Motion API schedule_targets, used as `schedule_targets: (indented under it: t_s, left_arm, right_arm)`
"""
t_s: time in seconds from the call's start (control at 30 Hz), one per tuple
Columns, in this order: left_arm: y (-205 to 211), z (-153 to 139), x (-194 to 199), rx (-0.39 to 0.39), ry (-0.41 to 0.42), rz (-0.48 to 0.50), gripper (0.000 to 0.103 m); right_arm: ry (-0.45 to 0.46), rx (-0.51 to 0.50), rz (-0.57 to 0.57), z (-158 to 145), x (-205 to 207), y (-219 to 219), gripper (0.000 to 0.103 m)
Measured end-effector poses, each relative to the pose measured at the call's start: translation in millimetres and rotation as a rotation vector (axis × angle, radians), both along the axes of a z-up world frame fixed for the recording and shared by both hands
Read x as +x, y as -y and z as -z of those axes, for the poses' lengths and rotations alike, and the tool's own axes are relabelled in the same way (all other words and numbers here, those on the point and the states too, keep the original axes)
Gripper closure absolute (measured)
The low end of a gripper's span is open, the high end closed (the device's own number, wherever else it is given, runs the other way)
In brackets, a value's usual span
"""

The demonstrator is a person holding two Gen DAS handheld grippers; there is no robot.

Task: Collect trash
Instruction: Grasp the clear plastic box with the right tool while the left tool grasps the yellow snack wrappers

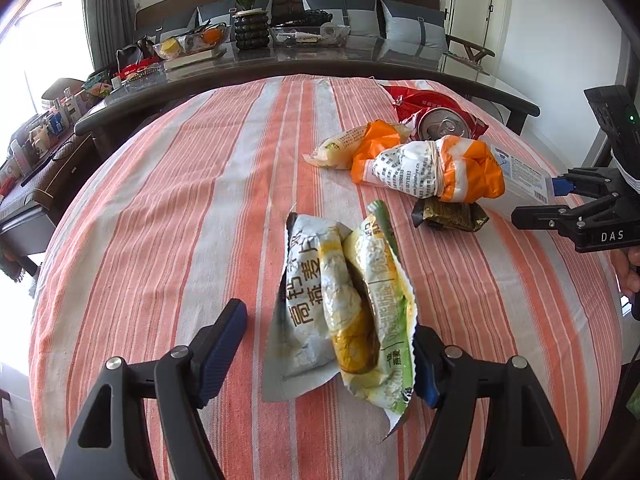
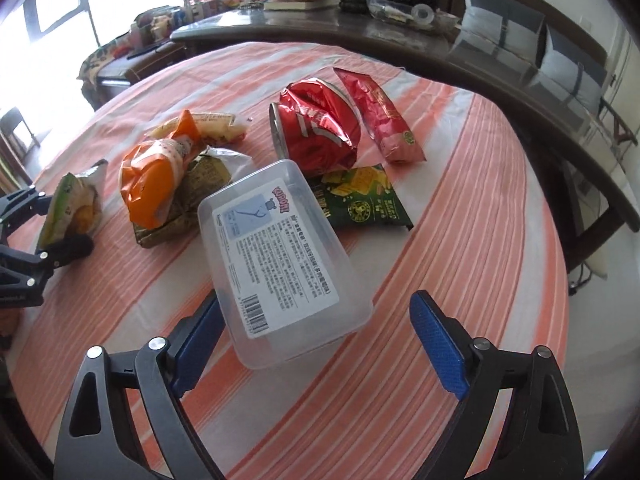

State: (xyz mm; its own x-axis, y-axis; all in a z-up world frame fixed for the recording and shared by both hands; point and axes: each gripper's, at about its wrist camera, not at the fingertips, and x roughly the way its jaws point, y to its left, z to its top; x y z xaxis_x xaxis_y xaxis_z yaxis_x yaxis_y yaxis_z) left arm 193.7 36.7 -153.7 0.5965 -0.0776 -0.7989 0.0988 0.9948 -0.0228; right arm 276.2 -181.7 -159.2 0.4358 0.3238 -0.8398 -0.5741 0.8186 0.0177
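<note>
Trash lies on a striped tablecloth (image 1: pixel 160 200). My left gripper (image 1: pixel 328 344) is open around a crumpled white-green oatmeal wrapper (image 1: pixel 348 300), which also shows in the right wrist view (image 2: pixel 74 204). My right gripper (image 2: pixel 320 336) is open, its fingers on either side of a clear plastic box (image 2: pixel 280 256) with a printed label; that box shows in the left wrist view (image 1: pixel 520 172) too. Beyond lie an orange bag bundle (image 2: pixel 152 176), a crushed red can (image 2: pixel 320 128), a red snack packet (image 2: pixel 384 120), a green snack packet (image 2: pixel 360 196) and a dark gold wrapper (image 1: pixel 448 216).
A dark glass table (image 1: pixel 280 60) stands behind, with a plant pot (image 1: pixel 250 28), fruit bowl and clutter on it. A sofa with grey cushions (image 1: pixel 412 28) is at the back. A cluttered side cabinet (image 1: pixel 36 148) stands at the left.
</note>
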Motion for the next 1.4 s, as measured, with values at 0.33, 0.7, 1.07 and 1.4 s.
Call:
schedule_targets:
  t_s: [0.33,0.7,1.07,1.4]
  left_arm:
    - [0.2,-0.3,-0.2,-0.003,-0.001,0.0,0.029]
    - [-23.7,-11.6,-30.5,-0.192,-0.036,0.08,0.028]
    - [-13.5,-8.7,5.2,-0.148,-0.075,0.084,0.028]
    - [-8.2,-26.1,-8.6,-0.162,-0.028,0.123,0.071]
  right_arm:
    - [-0.056,0.05,0.22,6.4,-68.1,24.2,0.034]
    - [-0.102,0.149,0.27,-12.0,-102.8,40.2,0.016]
    - [-0.156,0.079,0.309,-17.8,-62.5,10.7,0.011]
    - [-0.151,0.002,0.302,-18.0,-60.2,5.6,0.042]
